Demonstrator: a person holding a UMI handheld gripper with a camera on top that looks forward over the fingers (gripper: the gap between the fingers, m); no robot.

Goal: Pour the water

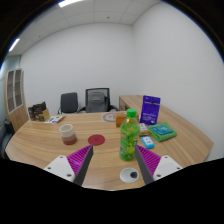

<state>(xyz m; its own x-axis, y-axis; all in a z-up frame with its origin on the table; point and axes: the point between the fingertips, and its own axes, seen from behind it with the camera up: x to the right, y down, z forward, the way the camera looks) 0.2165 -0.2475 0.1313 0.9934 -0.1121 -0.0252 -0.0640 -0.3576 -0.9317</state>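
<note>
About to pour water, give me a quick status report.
Hand-held gripper open, holding nothing. Green bottle upright on table, just ahead of fingers. Red coaster beside bottle; path unobstructed.

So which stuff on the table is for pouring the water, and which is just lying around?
For the pouring:
- green bottle, standing between the open tool fingers
- clear cup
- red coaster

Just lying around:
- purple box
- green book
- tape roll
- two office chairs

Bright ceiling-lit room, strong fisheye edge curvature.
</note>
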